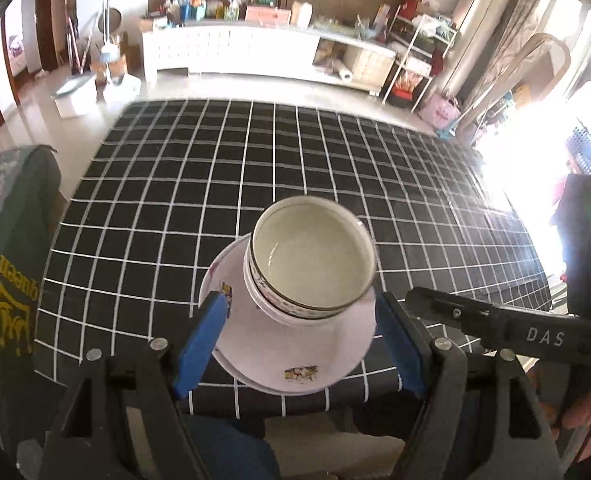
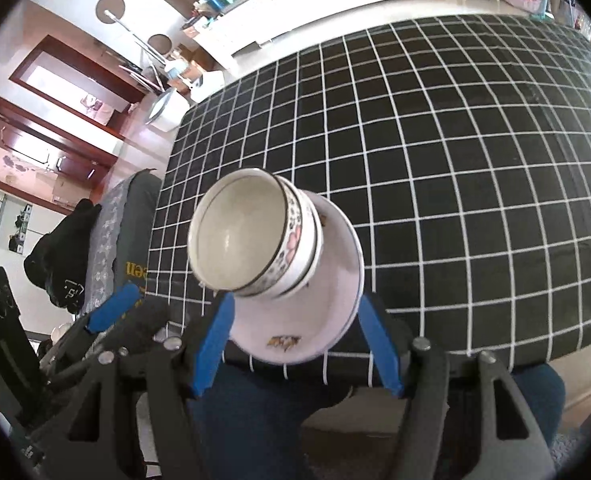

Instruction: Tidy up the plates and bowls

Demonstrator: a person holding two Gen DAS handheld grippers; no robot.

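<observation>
A stack of white bowls with a floral band (image 1: 311, 256) (image 2: 251, 236) sits on stacked white plates (image 1: 295, 356) (image 2: 295, 332) near the table's front edge. My left gripper (image 1: 301, 340) is open, its blue pads (image 1: 201, 344) on either side of the plates, above them. My right gripper (image 2: 295, 344) is open too, its blue pads (image 2: 211, 348) either side of the same plates. The right gripper's black arm (image 1: 507, 328) shows at the right of the left wrist view. The left gripper's blue pad (image 2: 111, 308) shows at the left of the right wrist view.
The table wears a black cloth with a white grid (image 1: 295, 160) (image 2: 455, 160). A chair with a grey-green cover (image 1: 11, 264) (image 2: 123, 224) stands at the table's left. A white cabinet with clutter (image 1: 255, 44) stands across the floor beyond the table.
</observation>
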